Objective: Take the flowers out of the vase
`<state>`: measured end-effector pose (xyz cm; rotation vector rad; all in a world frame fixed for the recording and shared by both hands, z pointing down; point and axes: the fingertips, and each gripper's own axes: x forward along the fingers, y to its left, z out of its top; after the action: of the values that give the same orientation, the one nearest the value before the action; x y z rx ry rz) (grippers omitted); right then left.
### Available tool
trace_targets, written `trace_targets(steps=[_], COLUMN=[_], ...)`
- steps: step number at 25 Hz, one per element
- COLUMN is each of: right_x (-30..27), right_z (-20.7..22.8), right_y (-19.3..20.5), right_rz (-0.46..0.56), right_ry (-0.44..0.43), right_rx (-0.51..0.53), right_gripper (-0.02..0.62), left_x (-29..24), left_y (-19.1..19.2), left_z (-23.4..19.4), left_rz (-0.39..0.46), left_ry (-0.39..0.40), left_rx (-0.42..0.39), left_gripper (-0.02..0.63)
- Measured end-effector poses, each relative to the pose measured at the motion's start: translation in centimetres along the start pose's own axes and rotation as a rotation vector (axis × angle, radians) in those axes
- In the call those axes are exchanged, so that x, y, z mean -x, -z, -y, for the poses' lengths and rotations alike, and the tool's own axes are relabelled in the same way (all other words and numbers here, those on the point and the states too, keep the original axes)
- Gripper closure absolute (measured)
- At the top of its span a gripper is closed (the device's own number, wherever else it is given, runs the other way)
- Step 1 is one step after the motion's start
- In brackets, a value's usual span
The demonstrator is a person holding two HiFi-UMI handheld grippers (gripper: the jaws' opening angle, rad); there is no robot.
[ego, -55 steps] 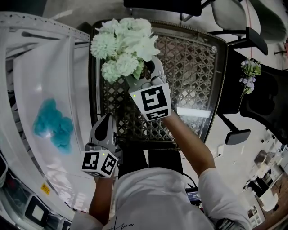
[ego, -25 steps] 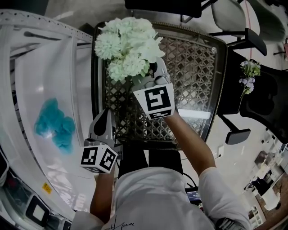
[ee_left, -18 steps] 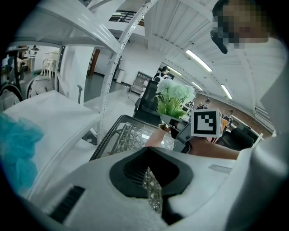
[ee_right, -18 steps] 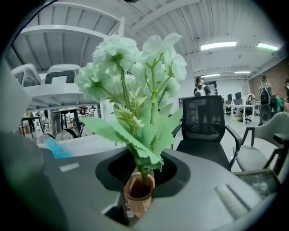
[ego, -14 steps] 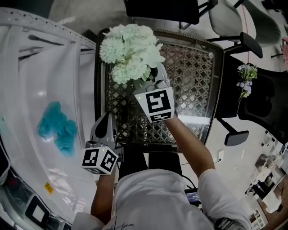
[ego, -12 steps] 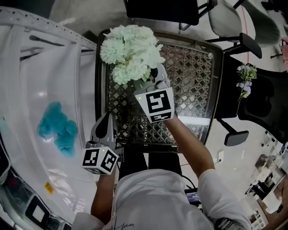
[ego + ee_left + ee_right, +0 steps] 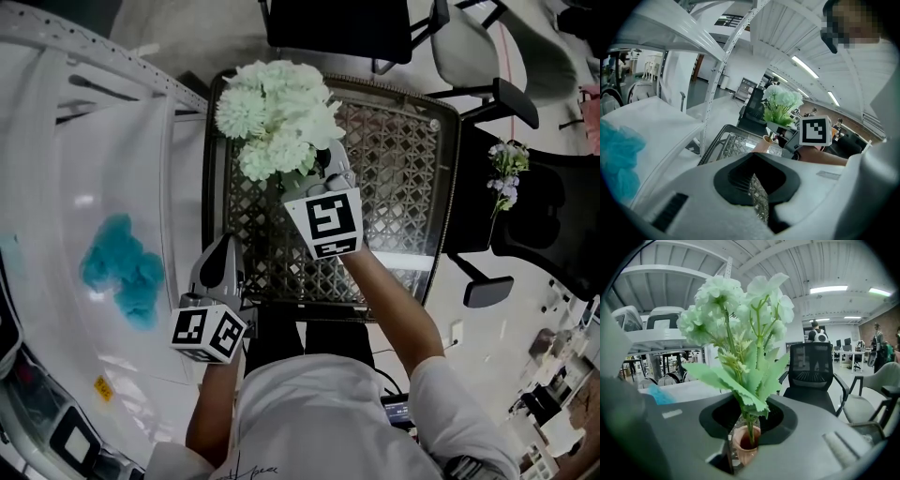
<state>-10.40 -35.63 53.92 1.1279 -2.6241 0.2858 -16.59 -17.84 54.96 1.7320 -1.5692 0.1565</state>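
Right gripper (image 7: 322, 169) part-closed on the vase (image 7: 745, 446) over the mesh table (image 7: 394, 159), flowers (image 7: 277, 112) standing straight up from it; left gripper (image 7: 221, 267), barely open and empty, sits apart, nearer the person.

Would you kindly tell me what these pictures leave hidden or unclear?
Vase, head view: hidden under the flowers and the right gripper.
Vase's foot, right gripper view: behind that gripper's body.
Blue clump, head view: blurred, so its kind is unclear.
Small sprig at the right, head view: too small for detail.
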Motion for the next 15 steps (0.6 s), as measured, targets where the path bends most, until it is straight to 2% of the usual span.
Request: trace_targets(steps=[15], right_x=[2.1], right_z=[-0.5], right_y=[-3.8], right_rz=[0.039], right_ry=[0.017], right_rx=[0.013], right_gripper=[0.502], left_x=[1.5], left_y=[-2.2], left_z=[1.3], left_rz=[0.031], left_ry=[0.041], left_rx=[-0.029], left_gripper=[0.607])
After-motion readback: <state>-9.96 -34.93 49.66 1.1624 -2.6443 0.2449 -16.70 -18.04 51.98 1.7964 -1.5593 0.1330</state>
